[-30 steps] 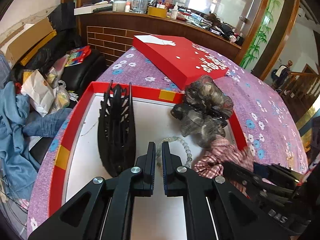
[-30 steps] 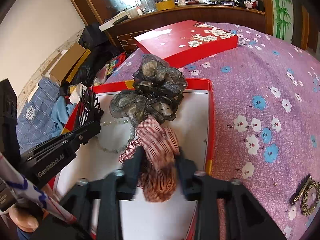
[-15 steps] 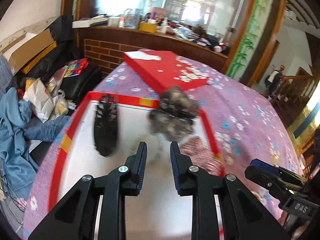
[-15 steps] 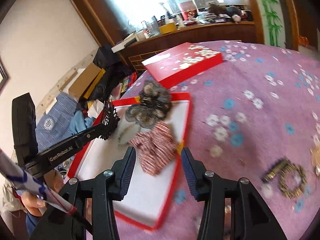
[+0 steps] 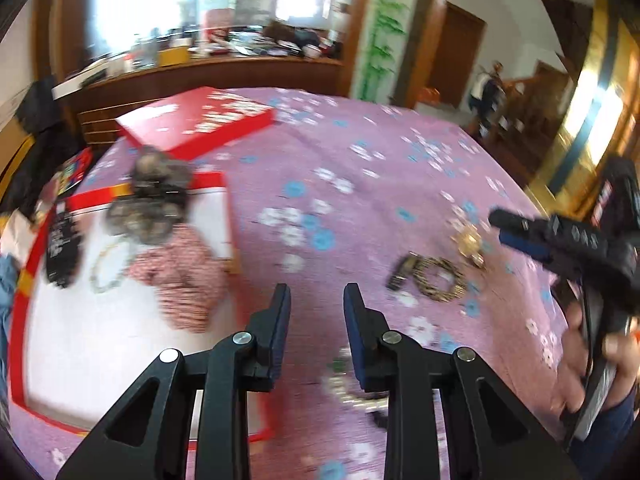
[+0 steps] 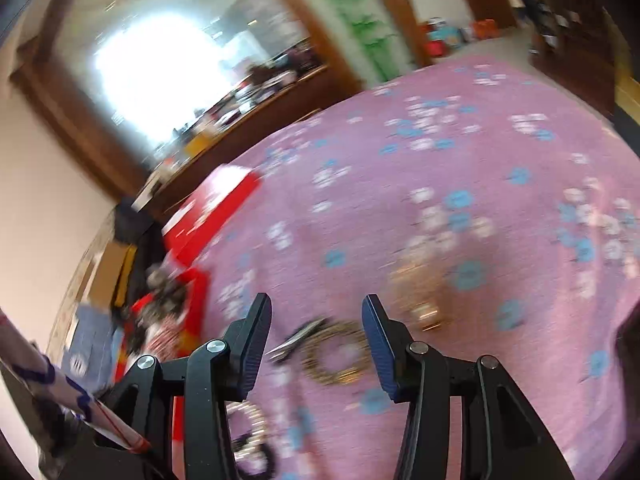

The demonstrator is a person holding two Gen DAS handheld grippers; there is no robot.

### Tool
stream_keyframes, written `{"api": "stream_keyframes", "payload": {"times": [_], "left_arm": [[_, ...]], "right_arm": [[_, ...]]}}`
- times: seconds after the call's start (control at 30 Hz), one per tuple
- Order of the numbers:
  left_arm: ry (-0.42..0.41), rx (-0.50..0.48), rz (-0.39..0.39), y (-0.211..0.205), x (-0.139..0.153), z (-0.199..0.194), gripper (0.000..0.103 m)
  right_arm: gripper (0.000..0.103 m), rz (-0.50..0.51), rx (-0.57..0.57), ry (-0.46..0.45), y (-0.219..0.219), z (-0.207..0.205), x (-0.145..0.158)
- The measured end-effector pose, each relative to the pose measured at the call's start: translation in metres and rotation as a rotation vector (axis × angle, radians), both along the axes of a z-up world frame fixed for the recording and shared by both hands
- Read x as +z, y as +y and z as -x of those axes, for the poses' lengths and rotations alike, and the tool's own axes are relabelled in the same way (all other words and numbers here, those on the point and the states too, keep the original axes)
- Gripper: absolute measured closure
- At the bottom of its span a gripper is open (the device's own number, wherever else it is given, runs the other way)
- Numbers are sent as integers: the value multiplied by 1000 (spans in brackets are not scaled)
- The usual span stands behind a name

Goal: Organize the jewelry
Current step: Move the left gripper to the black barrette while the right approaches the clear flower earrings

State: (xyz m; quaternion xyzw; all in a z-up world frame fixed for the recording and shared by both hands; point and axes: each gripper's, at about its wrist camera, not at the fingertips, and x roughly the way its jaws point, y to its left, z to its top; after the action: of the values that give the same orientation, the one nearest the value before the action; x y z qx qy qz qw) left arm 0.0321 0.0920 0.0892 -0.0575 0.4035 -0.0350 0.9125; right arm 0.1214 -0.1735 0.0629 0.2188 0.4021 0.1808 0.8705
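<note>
Right hand-held gripper (image 6: 316, 330) half open, empty, over gold bracelet (image 6: 334, 354) on purple surface (image 6: 500, 152), right of red box (image 5: 24, 272). Left hand-held gripper (image 5: 316, 312) opening, empty. I'd straddle rim, close gently.

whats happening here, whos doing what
A person with a handheld gripper in each hand is sorting jewelry and hair accessories into a red tray on a floral purple tablecloth. The tray already holds scrunchies, a black claw clip and a bead bracelet. Both grippers are empty. The right gripper is over a gold bracelet; the left gripper is opening.
</note>
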Motion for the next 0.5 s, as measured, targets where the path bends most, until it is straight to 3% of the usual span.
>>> {"api": "stream_keyframes", "payload": {"times": [0.17, 0.33, 0.5], "left_arm": [[46, -99, -25, -42, -10, -24, 75], [165, -222, -51, -72, -31, -62, 75], [188, -259, -171, -92, -49, -76, 75]], "right_arm": [[50, 15, -111, 24, -32, -12, -8], [47, -38, -100, 73, -38, -18, -16], [47, -49, -111, 67, -43, -14, -14]]}}
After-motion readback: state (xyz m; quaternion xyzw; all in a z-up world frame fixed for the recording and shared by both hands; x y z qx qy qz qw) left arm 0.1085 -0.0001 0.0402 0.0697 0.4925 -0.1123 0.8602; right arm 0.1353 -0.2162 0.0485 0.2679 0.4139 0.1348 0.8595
